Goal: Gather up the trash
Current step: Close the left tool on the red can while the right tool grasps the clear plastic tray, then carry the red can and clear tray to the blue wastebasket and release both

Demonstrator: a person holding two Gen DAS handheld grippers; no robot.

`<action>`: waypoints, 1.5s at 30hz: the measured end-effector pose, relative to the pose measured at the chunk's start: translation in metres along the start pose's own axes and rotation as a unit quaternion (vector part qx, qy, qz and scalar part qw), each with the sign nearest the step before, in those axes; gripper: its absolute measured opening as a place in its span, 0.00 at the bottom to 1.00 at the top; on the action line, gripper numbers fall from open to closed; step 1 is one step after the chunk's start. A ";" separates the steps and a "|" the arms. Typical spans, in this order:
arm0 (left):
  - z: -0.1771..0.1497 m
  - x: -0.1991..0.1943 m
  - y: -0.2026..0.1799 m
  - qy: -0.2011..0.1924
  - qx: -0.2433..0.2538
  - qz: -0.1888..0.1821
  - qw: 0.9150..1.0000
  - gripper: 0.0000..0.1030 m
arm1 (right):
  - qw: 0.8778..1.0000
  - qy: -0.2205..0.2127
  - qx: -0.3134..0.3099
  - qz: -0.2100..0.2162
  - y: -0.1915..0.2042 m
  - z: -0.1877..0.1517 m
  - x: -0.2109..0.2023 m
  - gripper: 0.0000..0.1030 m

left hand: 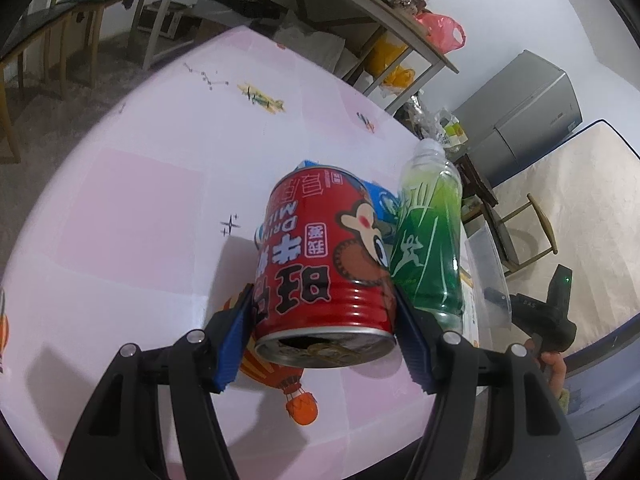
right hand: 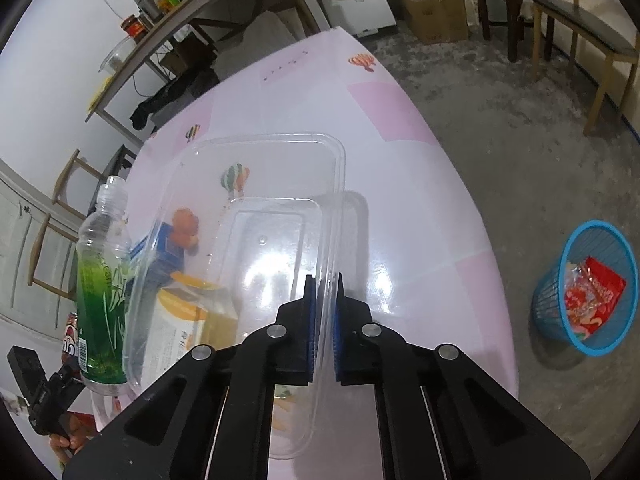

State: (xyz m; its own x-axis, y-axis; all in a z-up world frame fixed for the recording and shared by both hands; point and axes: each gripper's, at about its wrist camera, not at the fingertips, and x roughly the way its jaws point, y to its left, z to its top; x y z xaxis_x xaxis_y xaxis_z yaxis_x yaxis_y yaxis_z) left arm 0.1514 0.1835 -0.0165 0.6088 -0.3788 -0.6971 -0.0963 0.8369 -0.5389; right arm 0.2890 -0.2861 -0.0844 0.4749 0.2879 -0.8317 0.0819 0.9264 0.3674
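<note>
My left gripper (left hand: pixel 324 316) is shut on a red milk drink can (left hand: pixel 324 264), held tilted above the pink table (left hand: pixel 140 200), its opened top toward the camera. A green-labelled clear bottle (left hand: pixel 432 232) stands just right of the can; it also shows in the right wrist view (right hand: pixel 102 280). My right gripper (right hand: pixel 323 320) is shut on the rim of a clear plastic container (right hand: pixel 256 240), lifted over the table. A blue carton (right hand: pixel 168 248) and a yellow-white box (right hand: pixel 180 320) show through the container. A blue trash basket (right hand: pixel 588 288) with red wrappers stands on the floor at right.
A blue wrapper (left hand: pixel 380 196) lies behind the can. Shelving with bags (left hand: pixel 400 40) stands beyond the table, a grey fridge (left hand: pixel 524 108) to the right. Wooden benches (right hand: pixel 580 32) and a cardboard box (right hand: pixel 436 16) stand on the concrete floor.
</note>
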 end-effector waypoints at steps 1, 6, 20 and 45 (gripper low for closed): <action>0.001 -0.001 -0.001 -0.003 0.001 -0.001 1.000 0.62 | 1.000 -0.003 -0.001 0.000 0.001 0.000 -0.002 0.04; 0.005 -0.008 -0.004 -0.015 0.006 -0.004 1.000 0.62 | 1.000 -0.015 -0.001 0.000 0.002 -0.001 -0.010 0.03; 0.011 -0.041 -0.032 -0.047 0.037 -0.013 0.998 0.62 | 0.999 -0.039 0.009 0.023 -0.007 -0.004 -0.031 0.03; -0.003 0.089 -0.319 0.121 0.252 -0.188 0.941 0.62 | 0.950 -0.167 0.252 -0.075 -0.254 -0.091 -0.167 0.03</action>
State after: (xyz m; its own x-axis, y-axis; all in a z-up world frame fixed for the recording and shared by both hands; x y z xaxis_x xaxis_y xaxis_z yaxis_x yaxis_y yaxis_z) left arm 0.2341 -0.1179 0.0922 0.3215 -0.7137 -0.6223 0.5137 0.6835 -0.5186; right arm 0.1096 -0.5471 -0.0765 0.6696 -0.0089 -0.7426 0.5391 0.6936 0.4778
